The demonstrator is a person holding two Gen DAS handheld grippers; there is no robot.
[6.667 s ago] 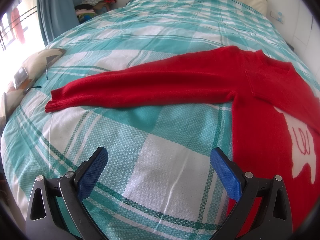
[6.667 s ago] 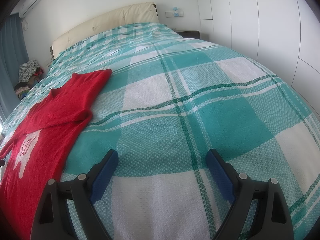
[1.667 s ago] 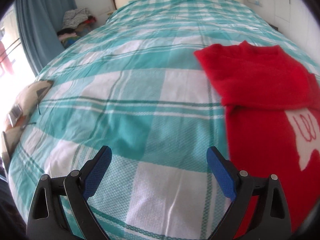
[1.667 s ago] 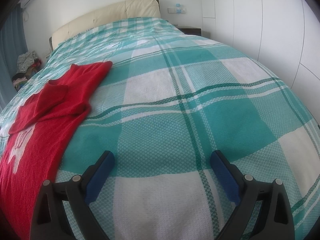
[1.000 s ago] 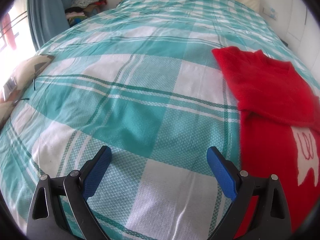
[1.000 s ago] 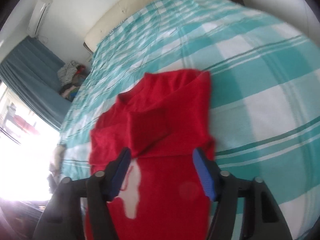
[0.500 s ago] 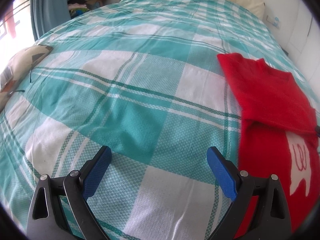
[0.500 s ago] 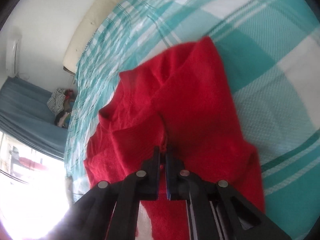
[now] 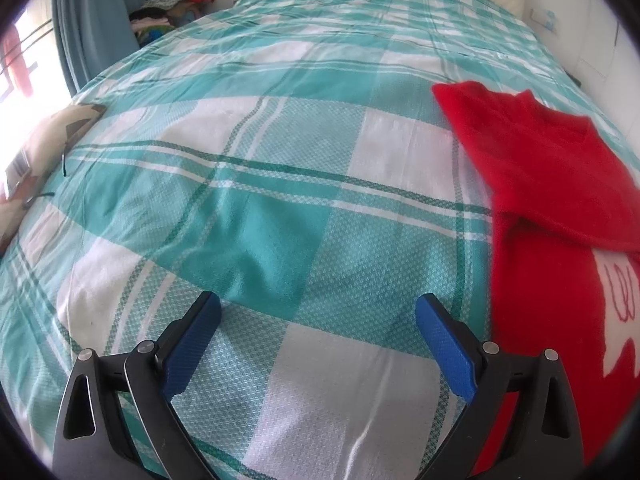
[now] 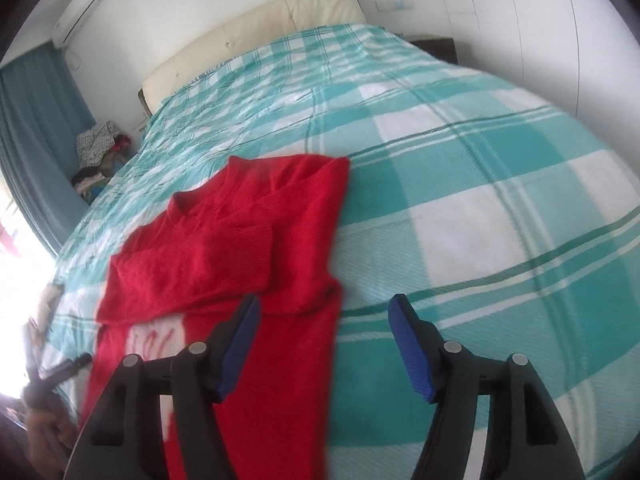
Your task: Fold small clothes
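The right gripper [image 10: 324,320] has just been opening; its jaws stand wide with nothing between them, above the sweater's [image 10: 240,236] right edge and the bedspread [image 10: 460,208]. The sweater lies flat on the bed, both sleeves folded across its chest, mostly left of these jaws. The left gripper [image 9: 318,320] gapes wide and empty over bare bedspread [image 9: 260,200], the sweater [image 9: 540,184] to its right. Both grippers tilt downward.

Bright daylight, window [image 9: 16,64] glare blown out at left, fisheye-bent edges, right view slightly motion-blurred
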